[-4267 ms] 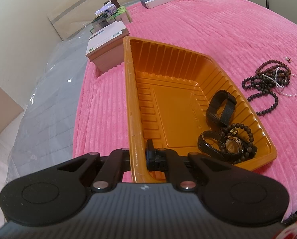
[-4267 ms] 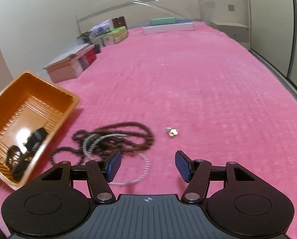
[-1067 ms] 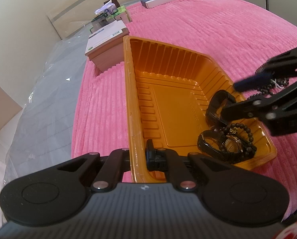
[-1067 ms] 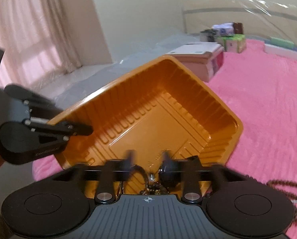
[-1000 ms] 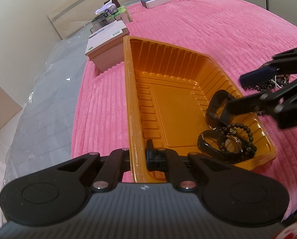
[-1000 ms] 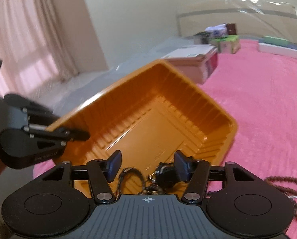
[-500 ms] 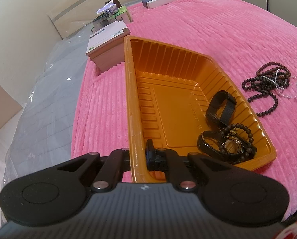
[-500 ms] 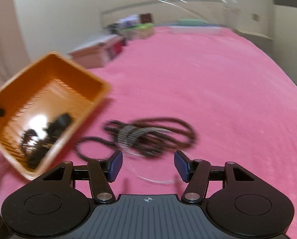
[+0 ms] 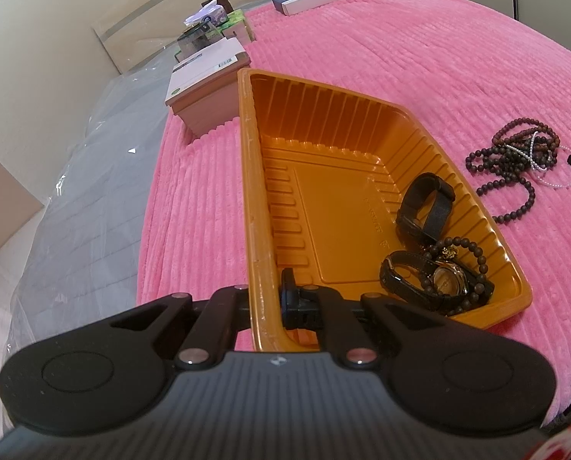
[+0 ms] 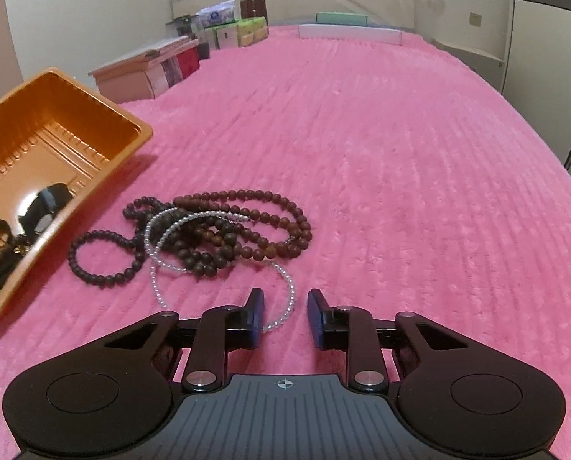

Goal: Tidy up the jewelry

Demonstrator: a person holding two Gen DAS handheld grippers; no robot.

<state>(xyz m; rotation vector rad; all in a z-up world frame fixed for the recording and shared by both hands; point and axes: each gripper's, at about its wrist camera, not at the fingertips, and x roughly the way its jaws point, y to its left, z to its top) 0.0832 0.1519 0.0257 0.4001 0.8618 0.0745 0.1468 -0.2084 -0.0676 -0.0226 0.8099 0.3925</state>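
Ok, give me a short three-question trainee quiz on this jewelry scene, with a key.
1. True or false: the pearl strand lies inside the orange tray.
2. What is the left claw shut on? A) the tray's wall B) a watch C) nothing
3. Short answer: where do the dark bead strands lie?

Key:
1. False. It lies outside the tray.
2. A
3. On the pink blanket, beside the tray.

No legible text; embossed lettering on orange tray (image 9: 249, 176) floor too faint.
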